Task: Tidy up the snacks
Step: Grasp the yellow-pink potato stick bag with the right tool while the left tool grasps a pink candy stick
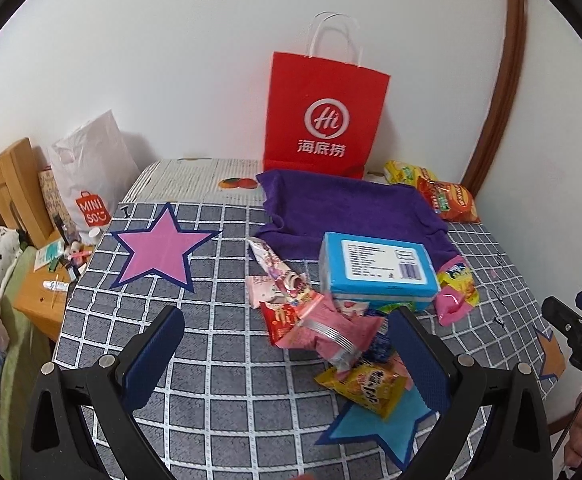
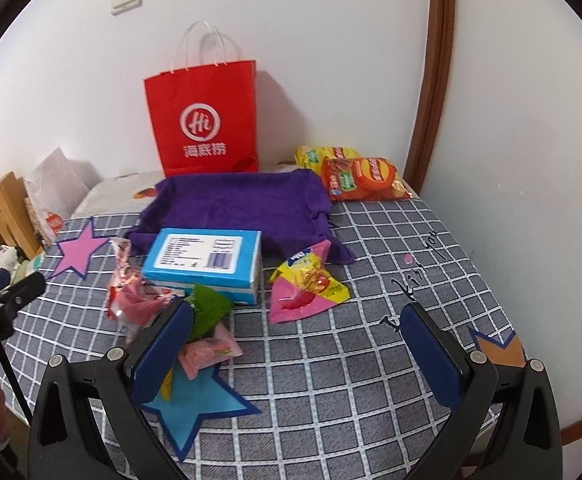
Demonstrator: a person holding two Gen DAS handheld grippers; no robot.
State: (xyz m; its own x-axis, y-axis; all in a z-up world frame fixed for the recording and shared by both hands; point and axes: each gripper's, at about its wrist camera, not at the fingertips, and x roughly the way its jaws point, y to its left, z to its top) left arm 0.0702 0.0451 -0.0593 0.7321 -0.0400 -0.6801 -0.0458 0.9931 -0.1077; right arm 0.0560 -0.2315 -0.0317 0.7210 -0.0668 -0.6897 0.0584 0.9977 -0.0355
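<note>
Hovering above the grey checked tablecloth (image 1: 219, 360), the left gripper (image 1: 287, 356) has its two blue-padded fingers spread wide, nothing between them; it is tilted down toward the near part of the table. Its right finger (image 1: 419, 356) stands just in front of a heap of small snack packets (image 1: 331, 328), pink, red and yellow, but contact cannot be confirmed. The right gripper (image 2: 303, 356) is likewise released, fingers wide apart over bare cloth, angled down and forward. Its left finger (image 2: 163, 356) overlaps the edge of the same heap near a green wrapper (image 2: 207, 312) and a pink sachet (image 2: 209, 352).

A light blue rectangular box with a white label (image 1: 379, 268) lies behind the heap, partly on a purple towel (image 1: 351, 208). A pink and yellow packet (image 2: 307, 288) lies just right of the box. Two crisp bags, one orange-red (image 2: 365, 180) and one yellow (image 2: 315, 156), rest at the far right corner beside a red paper carrier bag (image 2: 205, 124) standing against the wall. A pink star patch (image 1: 159, 248) and a light blue star patch (image 2: 195, 404) mark the cloth.
</note>
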